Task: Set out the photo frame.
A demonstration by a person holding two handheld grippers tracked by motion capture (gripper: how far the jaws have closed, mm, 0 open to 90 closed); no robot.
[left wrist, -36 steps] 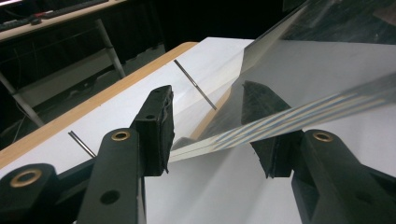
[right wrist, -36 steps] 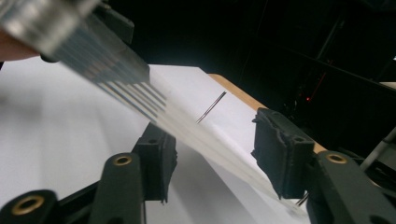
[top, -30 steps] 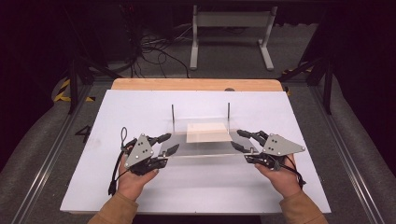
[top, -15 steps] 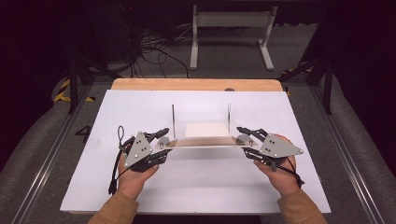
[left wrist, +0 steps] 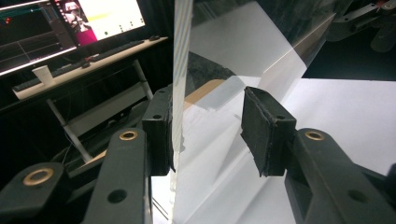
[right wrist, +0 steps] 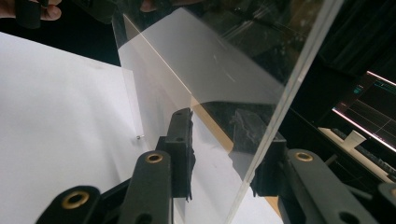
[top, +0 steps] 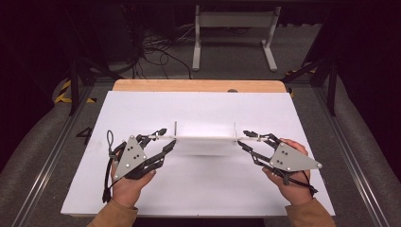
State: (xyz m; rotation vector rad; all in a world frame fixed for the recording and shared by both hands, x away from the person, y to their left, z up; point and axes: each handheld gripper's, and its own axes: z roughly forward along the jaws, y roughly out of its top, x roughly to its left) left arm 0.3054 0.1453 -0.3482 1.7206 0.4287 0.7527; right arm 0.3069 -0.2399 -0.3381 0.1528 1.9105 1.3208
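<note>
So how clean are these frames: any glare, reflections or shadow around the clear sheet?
High view: the clear sheet reads as a thin pale line, with a soft shadow on the white table beneath. Left gripper view: the sheet mirrors the white surface. Right gripper view: reflections veil the far pad behind it.

Monitors (left wrist: 70, 28), keyboard (left wrist: 116, 49), paper cup (left wrist: 43, 74) on side desk; white stand (top: 234, 35), cables (top: 156, 49) on floor.
</note>
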